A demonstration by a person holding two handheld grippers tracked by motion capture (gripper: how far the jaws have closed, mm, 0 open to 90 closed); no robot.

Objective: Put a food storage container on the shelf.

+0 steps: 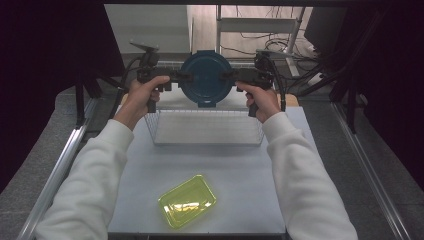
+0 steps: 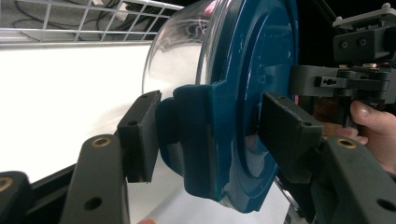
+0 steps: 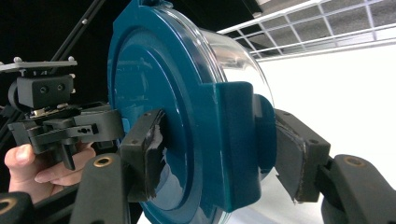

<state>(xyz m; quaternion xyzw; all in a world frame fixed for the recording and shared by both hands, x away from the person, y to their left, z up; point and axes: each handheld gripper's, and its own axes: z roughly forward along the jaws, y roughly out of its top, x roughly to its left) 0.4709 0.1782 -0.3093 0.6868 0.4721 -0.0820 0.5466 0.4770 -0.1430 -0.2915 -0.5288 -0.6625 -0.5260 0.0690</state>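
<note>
High view showed the left tool (image 1: 184, 77) and right tool (image 1: 227, 76) each pinching a side clasp of the blue-lidded container (image 1: 206, 79), held on edge above the wire basket (image 1: 205, 129), likely to keep it steady between them.

High view overhead; 2 tool views close, sharing container (image 1: 206, 78).

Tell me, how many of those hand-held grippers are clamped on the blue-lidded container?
2: the left gripper grips a lid clip on its left side, the right gripper another on its right, holding the container above the wire basket.
</note>
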